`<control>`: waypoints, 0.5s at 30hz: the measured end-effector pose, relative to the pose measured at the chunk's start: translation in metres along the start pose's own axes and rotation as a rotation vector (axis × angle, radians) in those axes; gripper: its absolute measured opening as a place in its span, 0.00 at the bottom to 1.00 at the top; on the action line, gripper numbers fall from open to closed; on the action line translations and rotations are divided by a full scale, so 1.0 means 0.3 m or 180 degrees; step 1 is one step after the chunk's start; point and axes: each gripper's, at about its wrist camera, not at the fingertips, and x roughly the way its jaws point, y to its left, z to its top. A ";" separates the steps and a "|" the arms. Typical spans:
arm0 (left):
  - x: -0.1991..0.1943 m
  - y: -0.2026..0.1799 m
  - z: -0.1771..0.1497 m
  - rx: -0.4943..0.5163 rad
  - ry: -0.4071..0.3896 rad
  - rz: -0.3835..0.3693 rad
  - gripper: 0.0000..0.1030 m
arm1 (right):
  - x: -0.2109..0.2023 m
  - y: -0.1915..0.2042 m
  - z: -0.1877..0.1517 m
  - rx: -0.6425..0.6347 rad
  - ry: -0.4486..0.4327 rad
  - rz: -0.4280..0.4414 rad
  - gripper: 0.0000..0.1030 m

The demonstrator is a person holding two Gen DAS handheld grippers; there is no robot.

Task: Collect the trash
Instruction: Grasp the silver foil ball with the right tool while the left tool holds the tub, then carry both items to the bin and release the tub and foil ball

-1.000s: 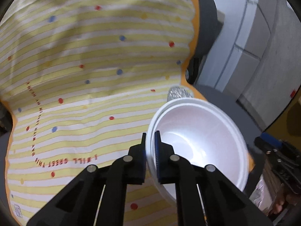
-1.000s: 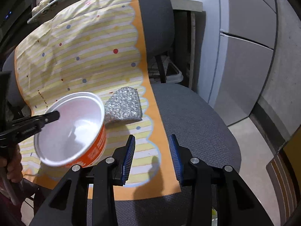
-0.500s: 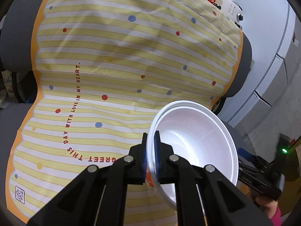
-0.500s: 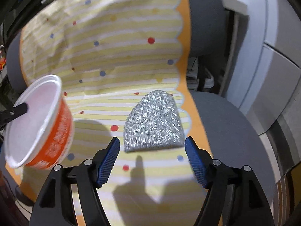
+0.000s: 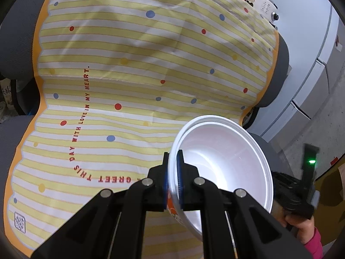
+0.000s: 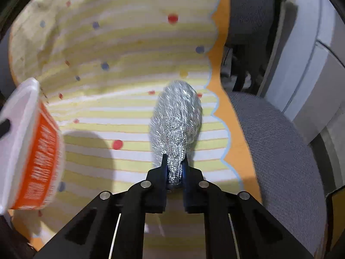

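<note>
On the striped sheet (image 6: 120, 116) over the chair, the foil wad (image 6: 176, 116) has just been pinched by the closing right gripper (image 6: 175, 168); it should be lifted slowly and dropped left into the cup (image 5: 224, 164), clamped at its rim by the left gripper (image 5: 173, 181).

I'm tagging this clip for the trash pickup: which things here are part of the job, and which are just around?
Part of the job:
- foam bowl, its rim pinched by the left gripper
- silver foil wad, pinched by the right gripper, whose jaws just closed

Just around:
- striped dotted paper sheet
- grey office chair
- white cabinet
</note>
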 end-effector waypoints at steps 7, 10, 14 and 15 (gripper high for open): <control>-0.088 -0.081 -0.080 0.0096 -0.0032 -0.0096 0.05 | -0.327 -0.039 -0.072 0.0196 -0.0443 0.0130 0.11; -0.126 -0.144 -0.121 0.0218 -0.0035 -0.0174 0.05 | -0.428 -0.063 -0.142 0.0244 -0.0497 0.0104 0.11; -0.168 -0.231 -0.177 0.0392 -0.0012 -0.0300 0.05 | -0.540 -0.104 -0.257 0.0364 -0.0547 0.0012 0.11; -0.178 -0.257 -0.194 0.0441 -0.0004 -0.0340 0.05 | -0.562 -0.119 -0.283 0.0394 -0.0552 -0.0004 0.11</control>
